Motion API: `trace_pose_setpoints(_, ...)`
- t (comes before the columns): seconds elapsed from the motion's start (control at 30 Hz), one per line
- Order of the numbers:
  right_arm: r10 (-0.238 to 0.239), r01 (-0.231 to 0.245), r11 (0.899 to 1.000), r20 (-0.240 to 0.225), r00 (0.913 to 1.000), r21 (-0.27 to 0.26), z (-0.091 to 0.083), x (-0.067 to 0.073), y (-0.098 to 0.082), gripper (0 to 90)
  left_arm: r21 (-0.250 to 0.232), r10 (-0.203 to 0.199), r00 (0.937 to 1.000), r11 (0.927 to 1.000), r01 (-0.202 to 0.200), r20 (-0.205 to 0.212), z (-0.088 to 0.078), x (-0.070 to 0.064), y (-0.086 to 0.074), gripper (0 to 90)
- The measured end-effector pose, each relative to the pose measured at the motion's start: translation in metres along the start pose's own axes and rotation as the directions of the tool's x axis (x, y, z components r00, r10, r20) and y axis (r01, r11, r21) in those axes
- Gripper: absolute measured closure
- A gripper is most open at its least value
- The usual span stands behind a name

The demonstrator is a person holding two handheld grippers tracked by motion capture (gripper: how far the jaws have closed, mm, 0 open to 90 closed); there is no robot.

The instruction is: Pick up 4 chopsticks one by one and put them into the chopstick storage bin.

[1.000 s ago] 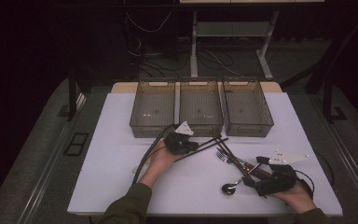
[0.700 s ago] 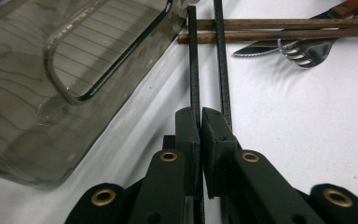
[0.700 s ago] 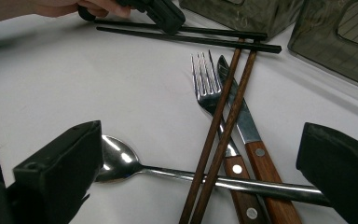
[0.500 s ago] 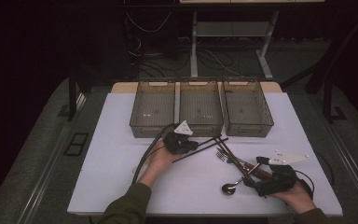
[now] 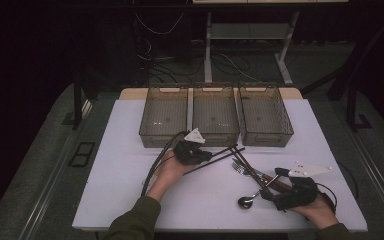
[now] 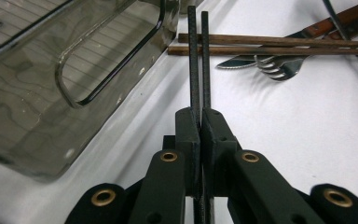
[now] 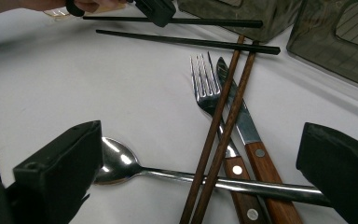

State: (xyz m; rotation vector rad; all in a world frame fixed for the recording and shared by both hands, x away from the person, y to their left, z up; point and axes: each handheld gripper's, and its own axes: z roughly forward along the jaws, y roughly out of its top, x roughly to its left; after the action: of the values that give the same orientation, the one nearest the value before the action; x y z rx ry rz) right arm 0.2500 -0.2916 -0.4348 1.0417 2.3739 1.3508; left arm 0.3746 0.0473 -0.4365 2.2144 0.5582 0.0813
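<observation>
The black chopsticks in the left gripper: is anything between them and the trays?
Nothing visible blocks the way. The left gripper is shut on the black chopsticks, and the trays stand right beyond it. The brown chopsticks lie off to the side.

Three clear bins (image 5: pixel 215 117) stand side by side along the far part of the counter (image 5: pixel 130 165), walling off that edge; the black chopsticks (image 5: pixel 220 155) in the left claw (image 5: pixel 207 156) pass just beside the near wall of the middle bin. Between the two hands the cutlery lies in a crossed heap: brown chopsticks (image 7: pixel 219 126) over the fork (image 7: pixel 207 88) and knife (image 7: pixel 242 121), with the spoon (image 7: pixel 121 165) across the near end, right ahead of the wide-apart jaws of the right claw (image 5: pixel 270 195). The counter's left part lies bare, and so does the near strip between the forearms; the left cable (image 5: pixel 157 160) loops beside that hand.
</observation>
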Motion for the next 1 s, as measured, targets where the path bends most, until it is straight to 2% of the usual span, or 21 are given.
trace_pose_setpoints(0.07, 0.011, -0.011, 1.000, -0.002, 0.9999, 0.006, 0.002, 0.000, -0.001, 0.9, 0.004, 0.002, 1.0000, 1.0000, -0.002, 0.003, -0.003, -0.002, 0.001, 85.4)
trace_pose_setpoints(0.5, 0.007, -0.007, 1.000, 0.012, 0.9999, 0.005, 0.007, -0.001, -0.001, 0.8, -0.009, 0.009, 0.9996, 0.9999, -0.009, 0.025, -0.028, -0.014, 0.004, 85.4)
trace_pose_setpoints(0.8, 0.008, -0.008, 1.000, 0.008, 0.9999, 0.006, 0.006, 0.000, -0.001, 0.8, -0.015, 0.001, 0.9993, 0.9999, 0.000, 0.037, -0.043, -0.010, 0.003, 85.3)
trace_pose_setpoints(1.0, 0.008, -0.008, 1.000, 0.008, 0.9999, 0.006, 0.006, 0.000, -0.001, 0.9, -0.027, -0.018, 0.9986, 0.9994, 0.020, 0.050, -0.054, -0.006, 0.002, 85.4)
